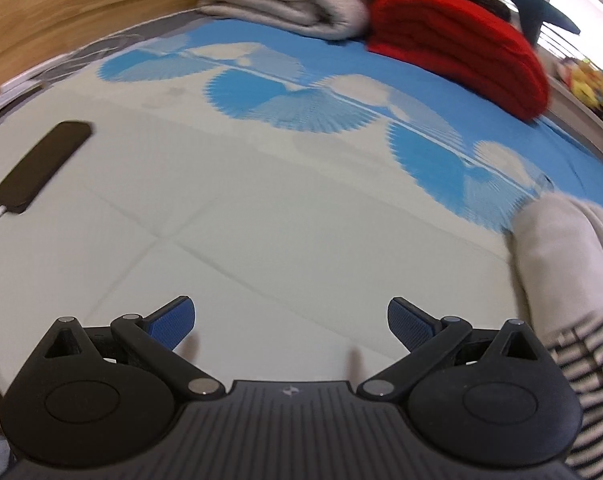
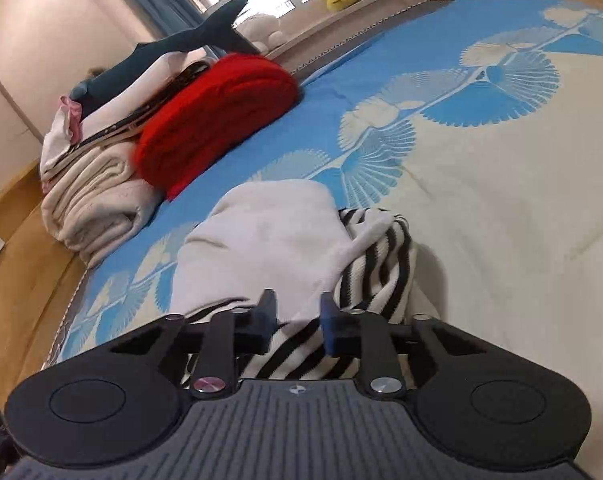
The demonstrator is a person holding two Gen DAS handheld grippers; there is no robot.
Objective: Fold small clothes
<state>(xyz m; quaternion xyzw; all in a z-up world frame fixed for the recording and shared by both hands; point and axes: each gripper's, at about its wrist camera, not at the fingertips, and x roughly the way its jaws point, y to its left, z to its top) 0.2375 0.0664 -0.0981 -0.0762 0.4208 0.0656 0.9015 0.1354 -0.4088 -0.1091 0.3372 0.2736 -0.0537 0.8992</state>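
Note:
A small garment, white with a black-and-white striped part, lies bunched on the bed; its white part sits on top. In the left wrist view it shows at the right edge. My right gripper is narrowed around a fold of the striped cloth, which sits between the jaws. My left gripper is wide open and empty, low over the bare cream part of the bedspread, left of the garment.
A blue-and-cream bedspread covers the bed. A folded red blanket and beige blankets are stacked at the head, with a plush shark on top. A black phone on a cable lies at the left.

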